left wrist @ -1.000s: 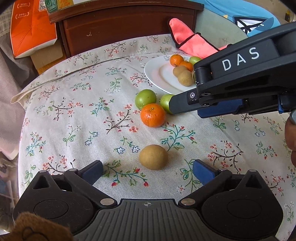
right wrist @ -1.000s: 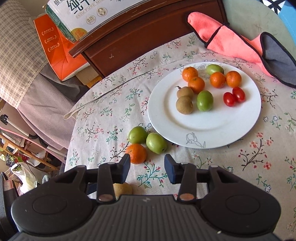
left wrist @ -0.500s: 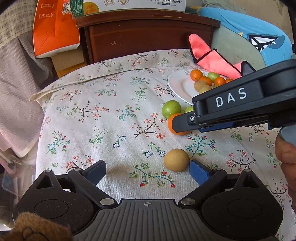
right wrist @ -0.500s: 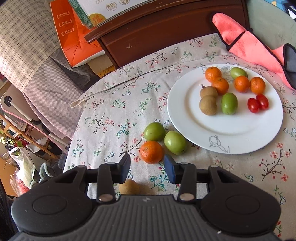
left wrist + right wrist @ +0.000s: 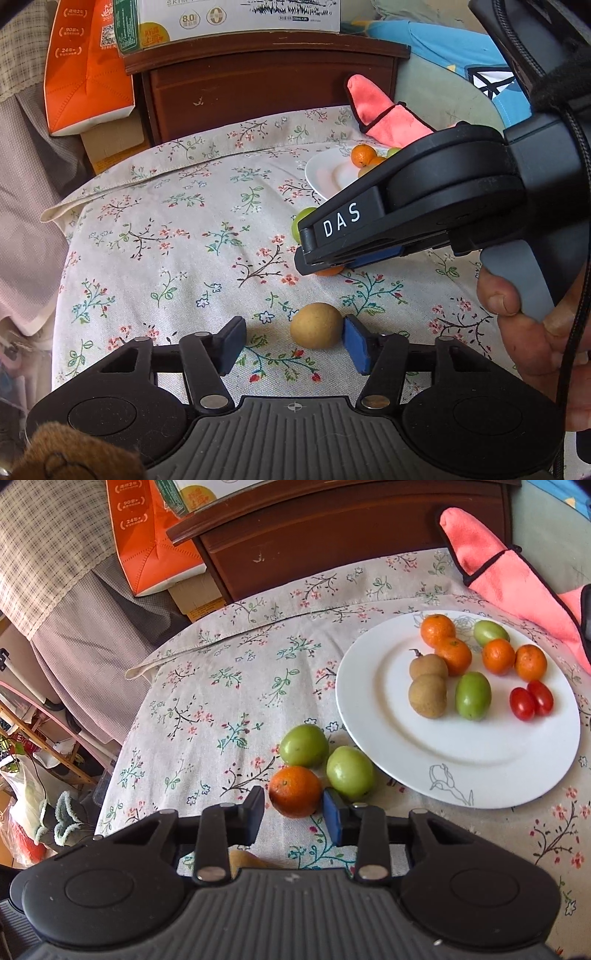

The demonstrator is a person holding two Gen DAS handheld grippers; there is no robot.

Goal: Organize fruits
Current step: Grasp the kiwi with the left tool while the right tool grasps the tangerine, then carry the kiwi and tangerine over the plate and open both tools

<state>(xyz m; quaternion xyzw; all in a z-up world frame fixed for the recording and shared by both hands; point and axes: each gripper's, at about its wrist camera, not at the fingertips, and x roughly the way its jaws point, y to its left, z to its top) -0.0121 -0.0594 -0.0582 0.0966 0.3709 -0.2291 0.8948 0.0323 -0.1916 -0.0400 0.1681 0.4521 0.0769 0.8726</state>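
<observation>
Left gripper [image 5: 293, 341]: jaws, just closing, bracket the brown fruit [image 5: 315, 325], right pad touching, left pad apart. Right gripper [image 5: 293, 814]: narrowing jaws flank the loose orange [image 5: 294, 791] on the table [image 5: 229, 701], beside two green fruits [image 5: 304, 745] near the plate [image 5: 480, 760].

A glossy white plate [image 5: 480, 760] is seen at two o'clock on matt floral cloth [image 5: 221, 686]; dark polished wood [image 5: 266, 92] is shown at twelve; matt ribbed plastic is noted on the right gripper [image 5: 293, 814]
</observation>
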